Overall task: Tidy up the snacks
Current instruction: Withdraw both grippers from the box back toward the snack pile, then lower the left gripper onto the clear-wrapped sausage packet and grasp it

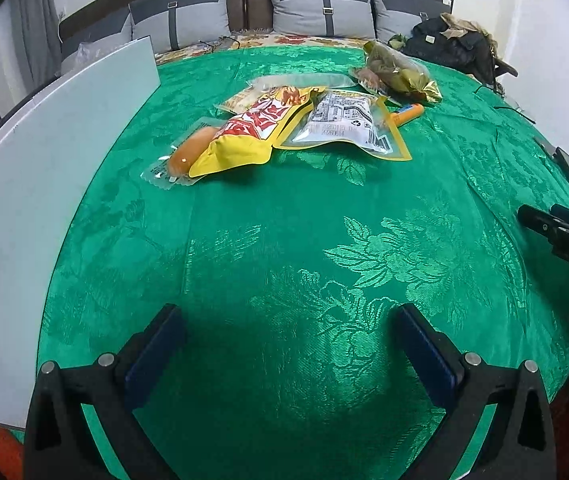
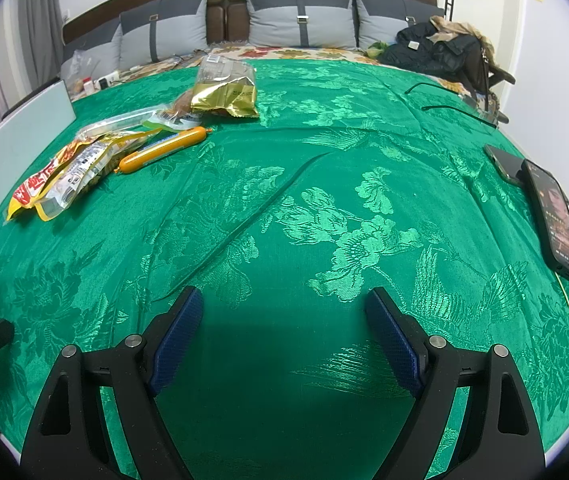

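A heap of snacks lies on the green patterned cloth (image 1: pixel 304 208). In the left wrist view it holds a yellow and red bag (image 1: pixel 252 128), a wrapped sausage bun (image 1: pixel 182 156), a clear pouch with a printed label (image 1: pixel 344 124), an orange sausage stick (image 1: pixel 408 113) and a gold and green bag (image 1: pixel 396 72). My left gripper (image 1: pixel 288 316) hovers open over bare cloth, well short of the heap. The right wrist view has the heap at upper left: yellow bag (image 2: pixel 40 188), sausage stick (image 2: pixel 164 148), gold bag (image 2: pixel 224 94). My right gripper (image 2: pixel 284 300) is open and empty.
A white board (image 1: pixel 44 152) stands along the left edge of the cloth. Two dark phones (image 2: pixel 552 216) lie at the right edge, with a thin stick beside them. Grey pillows (image 2: pixel 300 20), a black jacket (image 2: pixel 436 52) and cables sit at the back.
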Motion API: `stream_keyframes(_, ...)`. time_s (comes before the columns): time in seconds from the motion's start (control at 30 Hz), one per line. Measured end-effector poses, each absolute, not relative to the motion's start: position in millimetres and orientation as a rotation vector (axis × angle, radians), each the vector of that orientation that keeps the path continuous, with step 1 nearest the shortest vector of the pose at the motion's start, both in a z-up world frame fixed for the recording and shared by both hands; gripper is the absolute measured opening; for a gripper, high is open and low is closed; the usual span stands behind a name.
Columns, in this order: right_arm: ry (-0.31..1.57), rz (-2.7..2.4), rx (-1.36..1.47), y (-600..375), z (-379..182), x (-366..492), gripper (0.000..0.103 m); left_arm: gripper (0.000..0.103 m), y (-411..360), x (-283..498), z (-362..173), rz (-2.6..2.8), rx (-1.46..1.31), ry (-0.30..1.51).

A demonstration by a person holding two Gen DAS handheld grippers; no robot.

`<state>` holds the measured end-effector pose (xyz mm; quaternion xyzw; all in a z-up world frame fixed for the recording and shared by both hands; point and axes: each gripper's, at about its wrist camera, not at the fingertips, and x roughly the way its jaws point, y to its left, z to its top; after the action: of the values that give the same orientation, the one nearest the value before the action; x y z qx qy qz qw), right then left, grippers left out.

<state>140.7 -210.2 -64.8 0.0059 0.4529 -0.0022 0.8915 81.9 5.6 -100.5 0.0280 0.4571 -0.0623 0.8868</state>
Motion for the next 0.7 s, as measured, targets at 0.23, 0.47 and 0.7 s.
stream_keyframes(0.23,0.94,-0.005,0.012,-210,-65,141,0.087,0.103,6,88,-98,-0.151,0.071,0.997)
stream_keyframes(0.47,0.94,-0.005,0.012,-210,-65,141,0.087,0.103,33,118,-62,-0.111,-0.02,0.934)
stream_keyframes(0.7,0.94,-0.005,0.012,-210,-66,141,0.087,0.103,48,194,-48,0.089,0.154,0.948)
